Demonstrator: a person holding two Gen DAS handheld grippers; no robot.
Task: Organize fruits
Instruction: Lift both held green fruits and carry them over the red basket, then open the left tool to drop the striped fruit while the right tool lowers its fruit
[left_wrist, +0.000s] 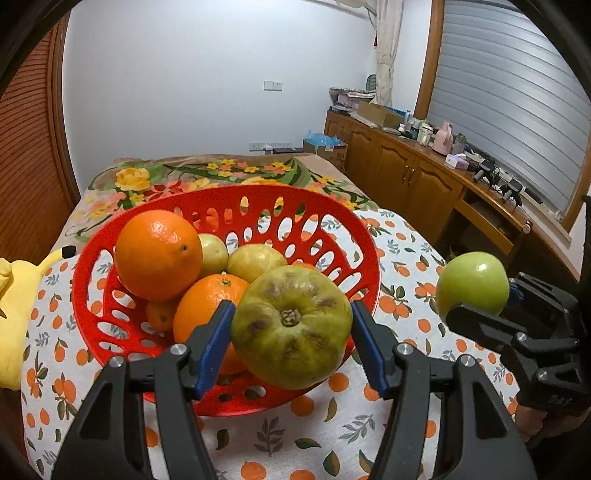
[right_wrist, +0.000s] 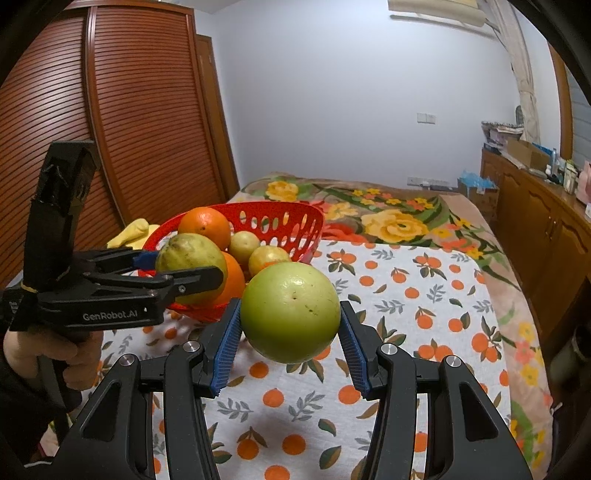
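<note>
Most fruit already sat in the red basket (left_wrist: 354, 236) — we had the left gripper (left_wrist: 291, 332) clamped on a blotchy guava (left_wrist: 291, 325), the right gripper (right_wrist: 290, 332) on a green apple (right_wrist: 290, 312), both still outside.

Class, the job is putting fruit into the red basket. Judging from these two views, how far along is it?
Done: oranges and small yellowish fruits already lie in the red basket. In hand: the left gripper holds a blotchy guava at the basket's near rim; the right gripper holds a green apple above the tablecloth. Left: both still need placing.
</note>
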